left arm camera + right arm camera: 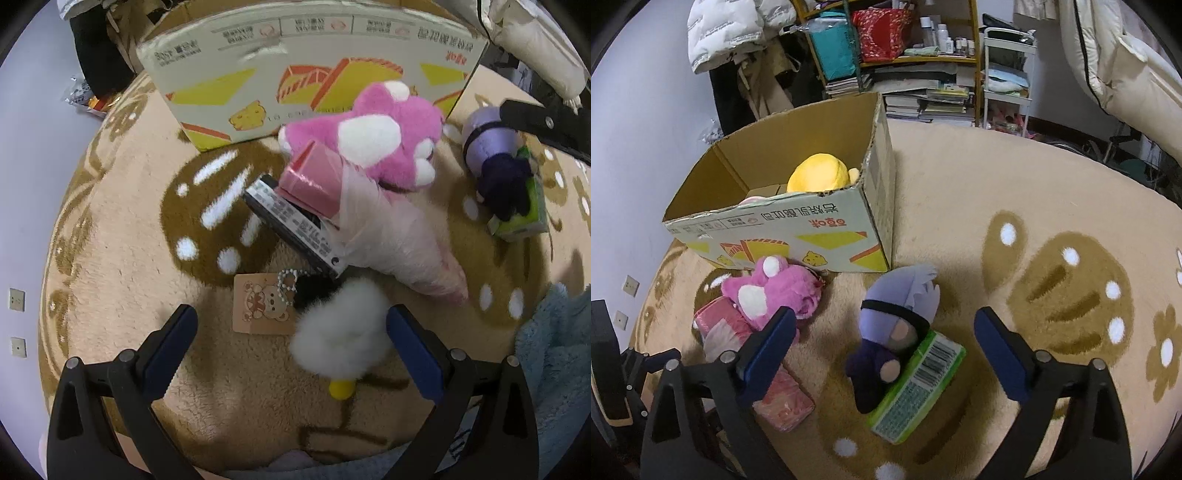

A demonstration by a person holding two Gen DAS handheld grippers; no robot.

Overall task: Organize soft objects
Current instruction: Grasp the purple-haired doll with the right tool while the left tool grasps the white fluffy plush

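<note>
Left claw (pixel 291 345) wide, holding nothing; white fluffy plush (pixel 341 332) with a yellow tip lies on the rug (pixel 122 266) between the pads, nearer the right one. Looks very light and squashy, fur will compress a lot, so best to pinch across the thick middle, not the yellow tip; a tag card (pixel 264 308) on a bead chain lies just beside it and may drag along

Right claw (pixel 884 338) also wide and empty, hovering over the purple doll (pixel 894 325), which rests partly on a green tissue pack (pixel 916 387). Doll is soft and light; grab the head or torso so the pack stays behind

Pink bear (pixel 373 133) lies against the cardboard box (pixel 820 236) front wall, touching a pink wrapped pack (pixel 314 177) and a plastic-bagged bundle (pixel 399 243). Box is open on top with a yellow plush (pixel 820 173) inside; room left in it. Rug to the right of the box is open for swinging; the pile by the bear is crowded, snag risk
</note>
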